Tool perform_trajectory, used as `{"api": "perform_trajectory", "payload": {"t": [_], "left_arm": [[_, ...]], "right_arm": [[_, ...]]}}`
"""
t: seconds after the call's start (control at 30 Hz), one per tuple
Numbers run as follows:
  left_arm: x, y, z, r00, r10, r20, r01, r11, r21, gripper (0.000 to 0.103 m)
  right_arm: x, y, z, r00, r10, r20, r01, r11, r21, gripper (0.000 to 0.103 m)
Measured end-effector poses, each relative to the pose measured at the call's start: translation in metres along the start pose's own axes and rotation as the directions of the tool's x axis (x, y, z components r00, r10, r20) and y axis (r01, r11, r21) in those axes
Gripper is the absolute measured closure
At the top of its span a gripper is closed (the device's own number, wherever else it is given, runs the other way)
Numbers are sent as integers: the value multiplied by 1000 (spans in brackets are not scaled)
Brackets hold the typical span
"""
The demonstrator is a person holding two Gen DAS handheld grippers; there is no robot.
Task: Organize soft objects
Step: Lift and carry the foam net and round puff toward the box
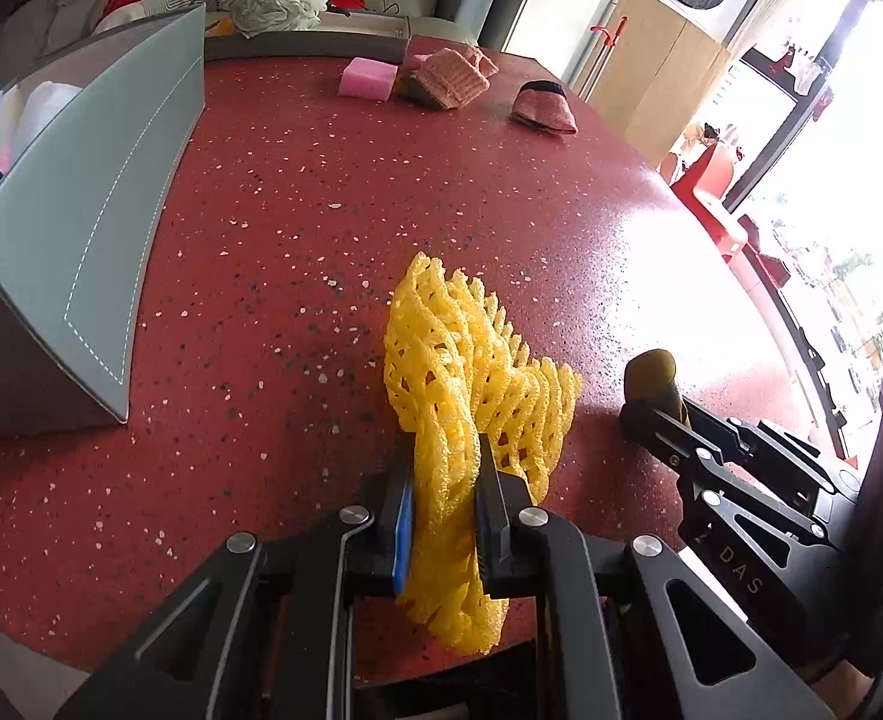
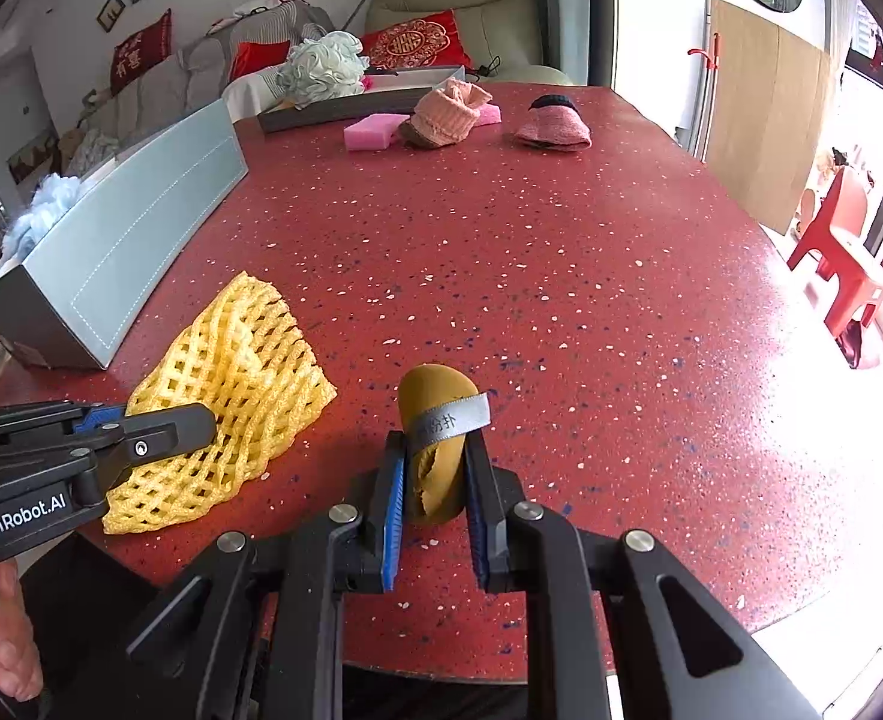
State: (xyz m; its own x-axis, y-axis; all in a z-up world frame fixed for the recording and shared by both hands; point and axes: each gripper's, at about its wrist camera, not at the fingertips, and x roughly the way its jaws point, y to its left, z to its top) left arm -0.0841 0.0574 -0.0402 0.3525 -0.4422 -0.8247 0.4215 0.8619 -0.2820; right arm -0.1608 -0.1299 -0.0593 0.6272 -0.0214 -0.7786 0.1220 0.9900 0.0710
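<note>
My left gripper (image 1: 444,450) is shut on a yellow foam net (image 1: 471,360) near the red table's front edge; the net also shows in the right wrist view (image 2: 231,372), with the left gripper (image 2: 201,420) clamped on it. My right gripper (image 2: 435,456) is shut on a tan powder puff (image 2: 438,414) with a grey ribbon band. The puff also shows in the left wrist view (image 1: 651,372), to the right of the net.
A grey open box (image 1: 93,228) stands at the left with soft items inside. A flat tray (image 2: 333,105) at the back holds a pale bath pouf (image 2: 321,66). A pink sponge (image 2: 372,132), folded pink knit (image 2: 441,117) and a pink cap (image 2: 552,129) lie at the far side.
</note>
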Motion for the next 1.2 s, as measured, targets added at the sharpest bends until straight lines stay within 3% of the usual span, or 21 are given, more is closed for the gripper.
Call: {"api": "perform_trajectory", "payload": {"t": [0.43,1.2], "left_arm": [[-2,2,-8,1000,-2,20,2,1000,7,86],[-2,-22,-10,994,99,38,-101,992,81,86]], "right_arm": [[-1,3,-2,999,-27,19,27,1000,-5,84],[-3,6,-5,999,-33,19,34,999,-12,84]]}}
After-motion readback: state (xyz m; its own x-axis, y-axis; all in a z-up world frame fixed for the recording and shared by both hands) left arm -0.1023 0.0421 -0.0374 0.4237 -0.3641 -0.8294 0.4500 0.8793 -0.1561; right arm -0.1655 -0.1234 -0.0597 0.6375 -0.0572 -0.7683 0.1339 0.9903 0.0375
